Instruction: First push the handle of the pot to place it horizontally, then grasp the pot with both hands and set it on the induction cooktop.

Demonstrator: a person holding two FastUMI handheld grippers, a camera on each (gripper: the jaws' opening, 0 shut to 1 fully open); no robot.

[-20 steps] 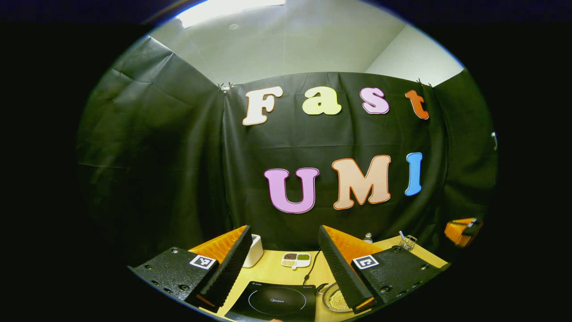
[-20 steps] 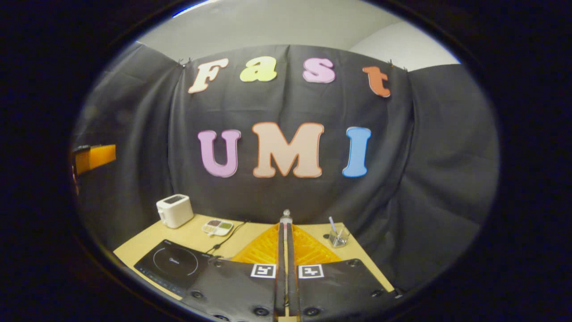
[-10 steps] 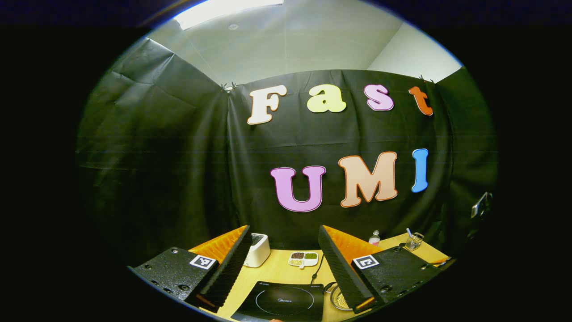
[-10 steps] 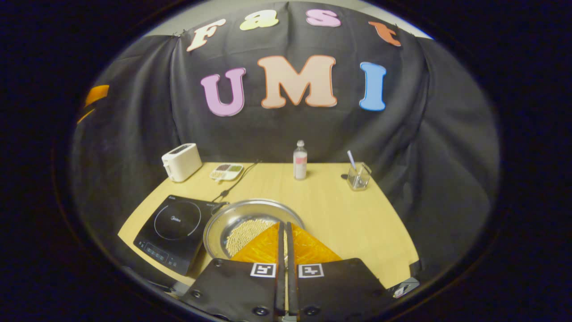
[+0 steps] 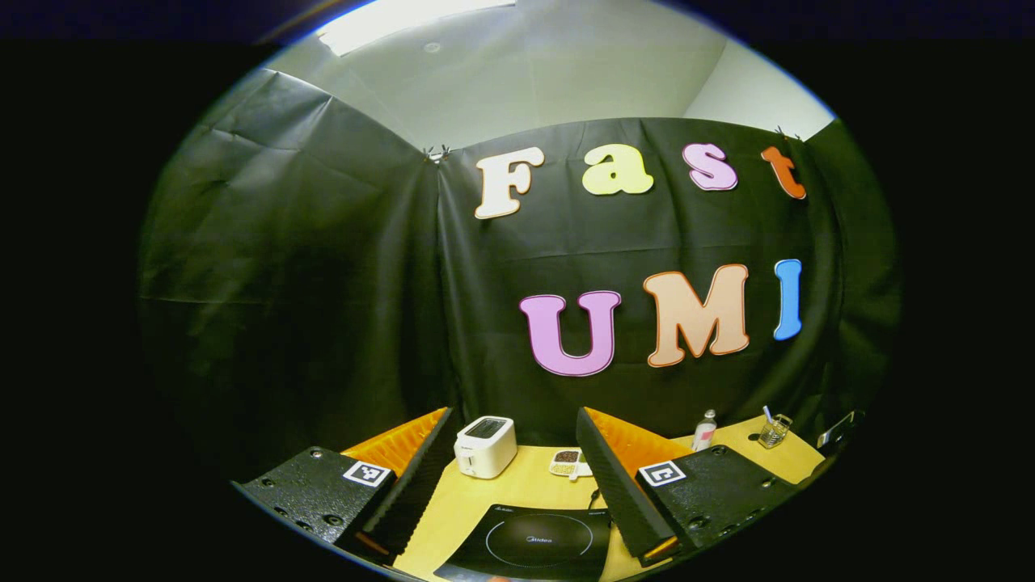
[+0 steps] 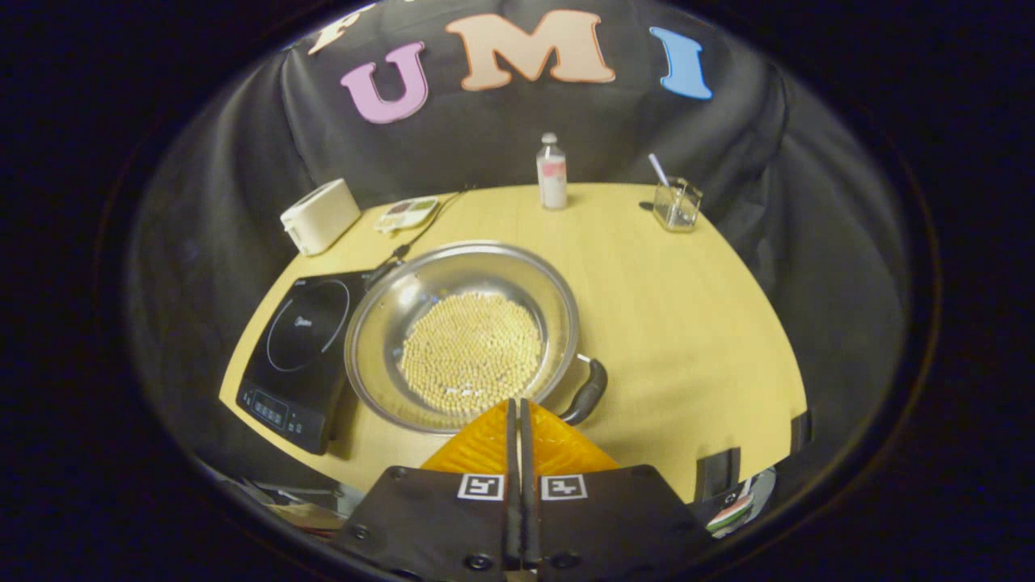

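In the right gripper view a steel pot [image 6: 380,323] holding pale beans sits on the wooden table [image 6: 671,307]. Its dark handle [image 6: 589,391] points toward the near right. My right gripper [image 6: 517,402] is shut, its tips meeting just above the pot's near rim, left of the handle. The black induction cooktop [image 6: 295,347] lies directly left of the pot. In the left gripper view my left gripper [image 5: 513,424] is open and held high, with the cooktop [image 5: 534,541] low between its fingers.
At the back of the table stand a white toaster [image 6: 319,216], a small divided dish [image 6: 407,213], a bottle [image 6: 552,171] and a glass cup with a spoon [image 6: 677,202]. The cooktop's cord [image 6: 416,234] runs toward the back. Bare wood lies right of the pot.
The right gripper has tilted down and dropped toward the table, bringing the pot and its handle fully into view. The left gripper has swung a little left, with the toaster now between its fingers.
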